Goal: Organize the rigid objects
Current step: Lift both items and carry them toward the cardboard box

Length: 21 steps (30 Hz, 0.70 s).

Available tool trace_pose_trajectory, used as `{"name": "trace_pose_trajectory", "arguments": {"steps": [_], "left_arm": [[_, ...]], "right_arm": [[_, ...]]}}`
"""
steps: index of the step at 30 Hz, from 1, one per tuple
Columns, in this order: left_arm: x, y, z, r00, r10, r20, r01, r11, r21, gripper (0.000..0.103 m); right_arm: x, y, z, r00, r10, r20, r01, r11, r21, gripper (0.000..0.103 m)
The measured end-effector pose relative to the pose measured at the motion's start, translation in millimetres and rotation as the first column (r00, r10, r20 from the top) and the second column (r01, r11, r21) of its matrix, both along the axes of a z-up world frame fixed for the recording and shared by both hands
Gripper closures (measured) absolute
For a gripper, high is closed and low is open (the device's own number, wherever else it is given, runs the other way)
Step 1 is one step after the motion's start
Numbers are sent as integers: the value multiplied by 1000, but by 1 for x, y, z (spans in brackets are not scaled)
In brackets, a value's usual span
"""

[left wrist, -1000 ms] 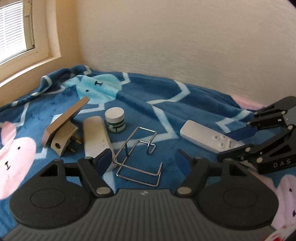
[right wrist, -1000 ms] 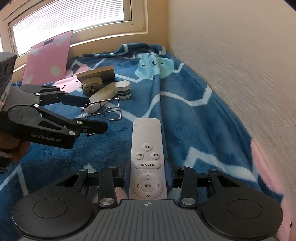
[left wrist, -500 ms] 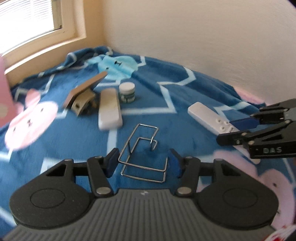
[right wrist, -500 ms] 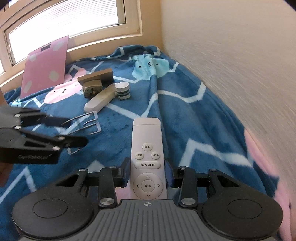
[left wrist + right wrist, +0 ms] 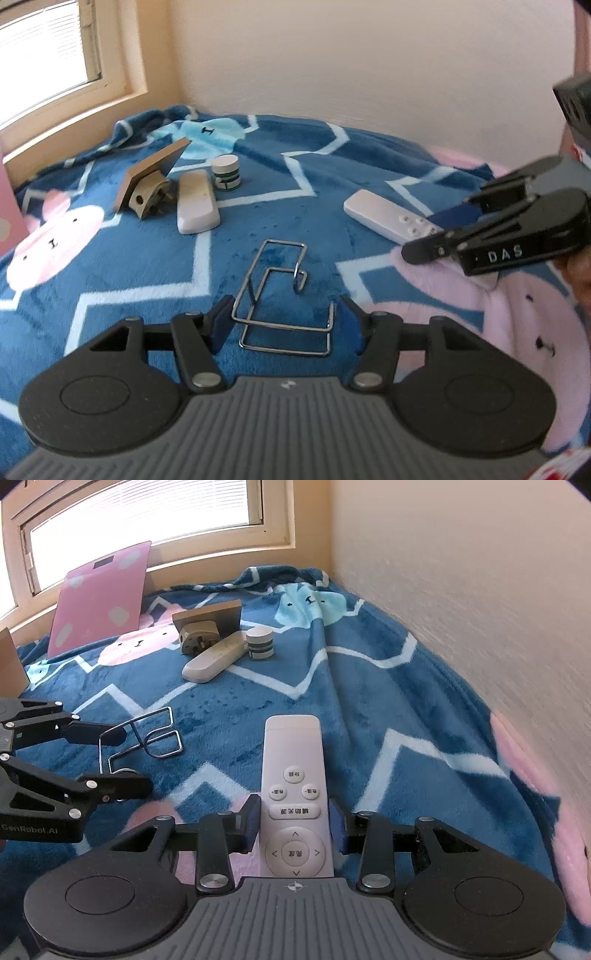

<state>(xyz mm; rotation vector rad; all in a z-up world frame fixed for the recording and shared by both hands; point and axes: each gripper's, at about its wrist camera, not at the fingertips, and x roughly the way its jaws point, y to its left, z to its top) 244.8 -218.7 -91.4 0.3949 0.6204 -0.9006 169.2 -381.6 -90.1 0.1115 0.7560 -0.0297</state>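
A bent wire rack [image 5: 284,242] lies on the blue patterned blanket [image 5: 288,192]. Its near end sits between the blue pads of my left gripper [image 5: 284,325]. The pads rest against its two sides while the jaws are opening slightly. From the right wrist view the same rack [image 5: 151,715] spans my left gripper [image 5: 127,760] at the left edge. My right gripper [image 5: 295,823] is shut on a white remote [image 5: 293,760], buttons up, gripped at its near half. In the left wrist view that remote [image 5: 380,214] juts from my right gripper [image 5: 424,236].
Grouped further back are a wooden block [image 5: 151,170] over a beige plug [image 5: 147,195], a long white device [image 5: 195,206] and a small white-and-green jar [image 5: 226,172]. A pink scale [image 5: 99,598] leans under the window. A wall [image 5: 480,590] borders the blanket's right side.
My left gripper narrowed around the wire rack and pulled it back from the group of objects. The right gripper drifted back a little, still holding the remote.
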Motion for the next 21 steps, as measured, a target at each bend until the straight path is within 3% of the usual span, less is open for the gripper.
{"name": "trace_pose_trajectory", "arguments": {"steps": [10,21], "left_arm": [[7,-1,0,1000,-28,8,28,1000,-9,51],[-5,3,11,997,71,-44,-71,997,-4,54]], "right_arm": [[4,-2,-1,1000,-11,20,11,1000,10,65],[14,4,-2,999,-38,12,39,999,-23,67]]}}
